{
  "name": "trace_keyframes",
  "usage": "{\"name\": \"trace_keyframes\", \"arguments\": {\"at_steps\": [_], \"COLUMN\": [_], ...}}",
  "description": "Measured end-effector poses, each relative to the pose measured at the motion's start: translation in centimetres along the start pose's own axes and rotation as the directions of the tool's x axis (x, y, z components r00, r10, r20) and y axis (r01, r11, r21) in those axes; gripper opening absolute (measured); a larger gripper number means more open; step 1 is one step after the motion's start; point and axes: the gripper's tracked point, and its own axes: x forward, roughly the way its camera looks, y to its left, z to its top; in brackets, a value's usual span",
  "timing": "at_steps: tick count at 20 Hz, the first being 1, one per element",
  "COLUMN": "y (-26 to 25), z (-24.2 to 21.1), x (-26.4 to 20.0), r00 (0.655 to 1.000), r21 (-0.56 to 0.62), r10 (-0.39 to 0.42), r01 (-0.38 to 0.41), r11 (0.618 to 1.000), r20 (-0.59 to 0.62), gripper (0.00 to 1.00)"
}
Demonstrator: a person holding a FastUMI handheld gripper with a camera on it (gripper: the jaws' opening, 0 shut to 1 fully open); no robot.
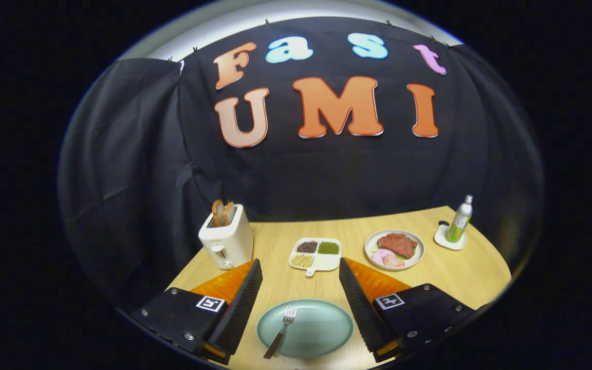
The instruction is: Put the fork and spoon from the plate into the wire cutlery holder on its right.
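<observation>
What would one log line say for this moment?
claw: open, empty | fork: on plate, between fingers | stage: approaching, not gripped

Glossy plate (321, 334), metal fork (281, 329), matt wooden table (460, 277)

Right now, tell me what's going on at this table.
A hand-held gripper hangs open above a pale green plate, fingers spread to either side and gripping nothing. A fork lies on the plate between the fingers, untouched. Beyond them sit a white toaster holding bread, a divided dish of beans, a plate of meat and a bottle.
</observation>
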Motion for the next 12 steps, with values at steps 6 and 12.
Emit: {"name": "trace_keyframes", "arguments": {"at_steps": [6, 12], "y": [1.3, 1.4], "z": [-9.7, -18.2], "x": [3.8, 4.8], "r00": [0.939, 0.787], "r21": [0.013, -0.035], "r10": [0.006, -0.031], "r01": [-0.002, 0.012], "r11": [1.0, 0.999], "r20": [-0.343, -0.616], "gripper": [0.91, 0.86]}}
